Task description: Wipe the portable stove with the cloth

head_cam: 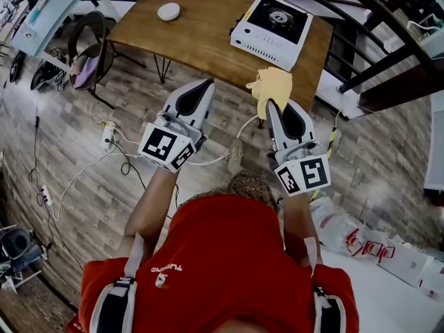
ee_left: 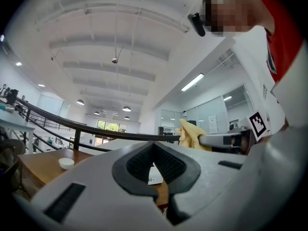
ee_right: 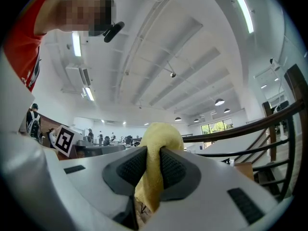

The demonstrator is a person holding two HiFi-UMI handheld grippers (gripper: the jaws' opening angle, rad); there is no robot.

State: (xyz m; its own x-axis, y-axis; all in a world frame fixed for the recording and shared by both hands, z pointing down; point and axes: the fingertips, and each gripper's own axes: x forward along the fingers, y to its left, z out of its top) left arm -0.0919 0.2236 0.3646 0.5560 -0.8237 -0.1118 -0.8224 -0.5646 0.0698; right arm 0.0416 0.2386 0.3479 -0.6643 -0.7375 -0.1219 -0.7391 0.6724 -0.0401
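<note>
The right tool (head_cam: 270,104) pinches a crumpled, soft yellow cloth (head_cam: 275,85), while the left tool (head_cam: 206,84) is clenched on nothing.

portable stove (ee_left: 154,176) mostly hidden behind left claw (ee_left: 154,145), middle of cloth (ee_right: 161,134) hidden in right claw (ee_right: 154,153)

Table (head_cam: 201,47): brown wooden top on thin dark legs.
Right end, near edge: white portable stove (head_cam: 272,21), set askew.
Left part: small white round dish (head_cam: 168,11), well apart from the stove.
</note>
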